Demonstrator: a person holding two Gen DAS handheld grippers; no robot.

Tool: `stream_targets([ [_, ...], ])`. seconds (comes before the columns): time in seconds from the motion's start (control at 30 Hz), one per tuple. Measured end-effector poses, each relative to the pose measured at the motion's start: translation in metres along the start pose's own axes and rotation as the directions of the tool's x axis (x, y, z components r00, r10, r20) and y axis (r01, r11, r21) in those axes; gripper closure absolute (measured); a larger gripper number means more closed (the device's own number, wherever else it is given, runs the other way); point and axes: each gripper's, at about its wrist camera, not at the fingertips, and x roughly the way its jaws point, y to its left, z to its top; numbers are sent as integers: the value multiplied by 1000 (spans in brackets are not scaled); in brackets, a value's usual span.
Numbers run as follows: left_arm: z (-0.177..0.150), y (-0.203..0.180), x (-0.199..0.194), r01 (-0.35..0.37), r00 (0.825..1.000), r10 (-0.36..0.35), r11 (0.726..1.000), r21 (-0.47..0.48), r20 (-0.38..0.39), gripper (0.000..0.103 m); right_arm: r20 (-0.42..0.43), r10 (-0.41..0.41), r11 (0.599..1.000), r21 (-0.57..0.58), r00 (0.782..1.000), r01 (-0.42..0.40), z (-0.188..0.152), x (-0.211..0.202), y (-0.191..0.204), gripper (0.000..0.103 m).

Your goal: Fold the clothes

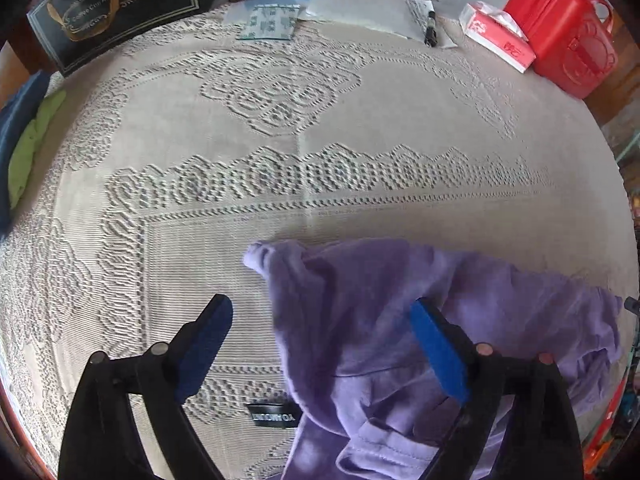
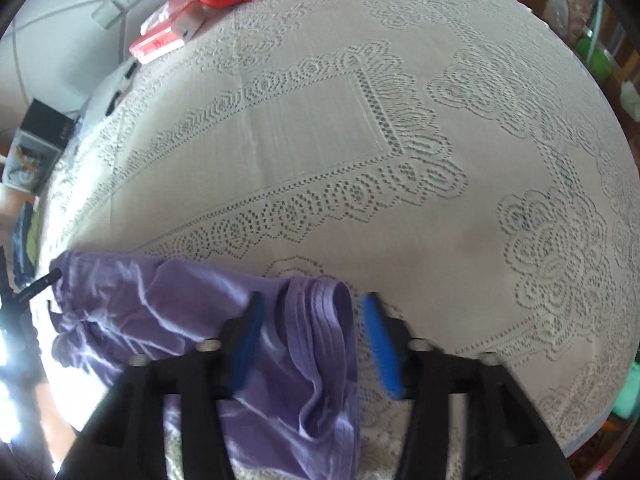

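Step in hand: gripping the garment (image 1: 384, 320) for spreading; no fold is made yet. It lies crumpled at the near edge of the lace-covered worktop (image 1: 280, 120).

Left tongs (image 1: 320, 344): apart, over the garment's left edge, holding nothing.

Right tongs (image 2: 316, 340): apart, straddling the ribbed band (image 2: 320, 320), not clamped.

Next move, as judged: close each set on an edge, lift, then draw the cloth flat toward the worktop's centre.

Soft daylight, fisheye-warped edges, slight blur, lower-left glare.
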Motion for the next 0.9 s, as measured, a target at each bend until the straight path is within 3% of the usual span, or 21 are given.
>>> stream_targets([
  [0.07,-5,-9,0,-46,999,45,998,38,27,47,-20,-47,997,-62,999,45,2,13,15,30],
  [0.1,-6,-12,-2,-35,999,34,999,40,41,56,-34,-78,992,-104,996,74,1,19,22,54],
  [0.13,-6,-14,-6,-48,997,46,998,36,59,76,-37,-142,976,-170,989,134,1,25,33,79],
  [0.17,-6,-15,-10,-81,994,78,996,33,83,93,-32,-190,959,-218,981,178,1,28,40,97],
  [0.23,-2,-16,-18,-124,983,119,992,29,139,93,14,-230,938,-264,973,225,7,23,48,97],
  [0.3,8,-12,-19,-123,981,122,992,-4,148,93,106,-256,922,-273,961,276,19,8,52,97],
  [0.4,23,-8,-14,-131,979,137,990,-45,151,93,211,-249,938,-190,945,290,49,-15,41,97],
  [0.47,28,-4,-11,-101,983,112,992,-77,146,93,230,-283,938,-138,931,319,66,-10,31,97],
  [0.5,29,-1,-11,-77,986,90,993,-94,139,93,218,-294,939,-114,931,323,70,-4,23,86],
  [0.53,28,0,-13,-57,988,71,993,-103,136,92,206,-305,940,-90,930,328,75,1,15,79],
  [0.57,25,-1,-19,-43,989,56,994,-97,140,81,186,-313,943,-60,932,328,75,5,8,65],
  [0.6,21,-2,-26,-29,989,41,996,-84,143,70,186,-279,956,-42,942,291,70,3,3,59],
  [0.63,17,-5,-34,-14,989,24,997,-70,146,39,188,-244,967,-24,951,253,65,1,-3,59],
  [0.67,12,-7,-42,1,988,7,998,-56,155,16,202,-198,979,-11,959,205,56,-7,-7,59],
  [0.77,-10,-16,-66,7,982,-1,999,-31,189,14,266,-60,998,16,962,58,28,-32,-13,59],
  [0.83,-21,-19,-72,10,983,-4,999,-36,185,14,296,-9,1000,29,955,0,13,-41,-9,41],
  [0.87,-24,-20,-70,25,985,-17,999,-47,171,14,292,27,999,33,956,-38,7,-43,-10,25],
  [0.9,-25,-19,-66,44,988,-33,997,-66,150,14,280,58,997,32,958,-70,5,-41,-7,24],
])
